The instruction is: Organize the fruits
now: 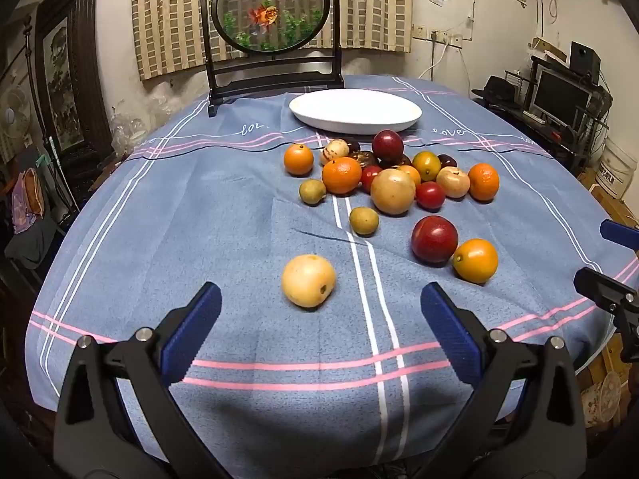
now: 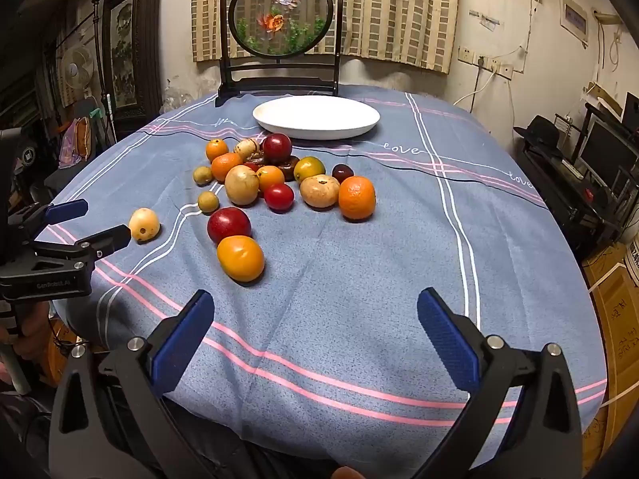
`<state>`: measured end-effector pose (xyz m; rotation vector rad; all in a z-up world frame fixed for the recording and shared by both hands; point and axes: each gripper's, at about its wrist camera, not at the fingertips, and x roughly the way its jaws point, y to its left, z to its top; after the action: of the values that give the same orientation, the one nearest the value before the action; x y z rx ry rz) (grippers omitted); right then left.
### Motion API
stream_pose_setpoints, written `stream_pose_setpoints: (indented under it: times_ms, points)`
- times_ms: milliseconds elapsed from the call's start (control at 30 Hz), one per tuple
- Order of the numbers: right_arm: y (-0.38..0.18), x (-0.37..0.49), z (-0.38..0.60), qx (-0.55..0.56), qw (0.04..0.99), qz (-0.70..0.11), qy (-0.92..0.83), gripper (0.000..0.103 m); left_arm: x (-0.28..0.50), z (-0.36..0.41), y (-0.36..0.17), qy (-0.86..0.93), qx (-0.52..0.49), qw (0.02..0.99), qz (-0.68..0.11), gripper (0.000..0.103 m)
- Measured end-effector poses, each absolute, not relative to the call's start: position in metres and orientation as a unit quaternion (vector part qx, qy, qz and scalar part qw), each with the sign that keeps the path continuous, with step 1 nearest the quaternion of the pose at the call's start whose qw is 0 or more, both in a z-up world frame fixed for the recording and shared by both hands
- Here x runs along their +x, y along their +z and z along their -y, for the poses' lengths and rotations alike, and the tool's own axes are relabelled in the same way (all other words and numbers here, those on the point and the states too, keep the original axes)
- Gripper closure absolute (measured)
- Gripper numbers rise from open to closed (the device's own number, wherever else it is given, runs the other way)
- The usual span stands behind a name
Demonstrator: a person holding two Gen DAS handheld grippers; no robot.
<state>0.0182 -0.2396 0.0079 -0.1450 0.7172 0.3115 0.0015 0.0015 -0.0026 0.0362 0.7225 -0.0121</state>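
A white plate (image 1: pixel 355 111) sits on the blue striped tablecloth (image 1: pixel 207 215), in front of a framed goldfish screen (image 1: pixel 273 12). Everything else is placed here by that plate.

On the near side of the plate lies a pile of fruit (image 1: pixel 393 171): oranges, red plums, pale round fruits and small green ones, bunched together and touching one another. The far edge of the pile comes just up to the plate's rim; nothing lies in the plate.

Nearer than the pile, three fruits lie apart from it. A red plum (image 1: pixel 434 238) and an orange (image 1: pixel 475 260) touch each other. A pale yellow fruit (image 1: pixel 308 285) lies alone, the farthest from the plate.

The left gripper (image 1: pixel 320 303) has its blue fingers (image 1: pixel 191 327) spread wide and holds nothing. The pale yellow fruit lies just beyond the fingertips, between their lines, a little closer to the left finger, touching neither.

The right gripper (image 2: pixel 315 311) also has its fingers (image 2: pixel 447 335) spread wide and empty. The orange (image 2: pixel 240 258) and plum (image 2: pixel 229 224) lie ahead of it, beyond its left finger and off to that side; bare cloth lies between the fingers themselves. In the right wrist view the left gripper (image 2: pixel 100 223) shows at the left edge, its tips beside the pale yellow fruit (image 2: pixel 144 224).
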Motion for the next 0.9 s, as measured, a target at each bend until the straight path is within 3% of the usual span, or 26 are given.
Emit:
stream_pose_setpoints:
  times_ms: [900]
  points:
    - [0.0045,0.0258,0.2451,-0.059,0.92,-0.361,0.143,0.001,0.002,-0.0001,-0.0022,-0.011,0.021,0.934,-0.357,0.002]
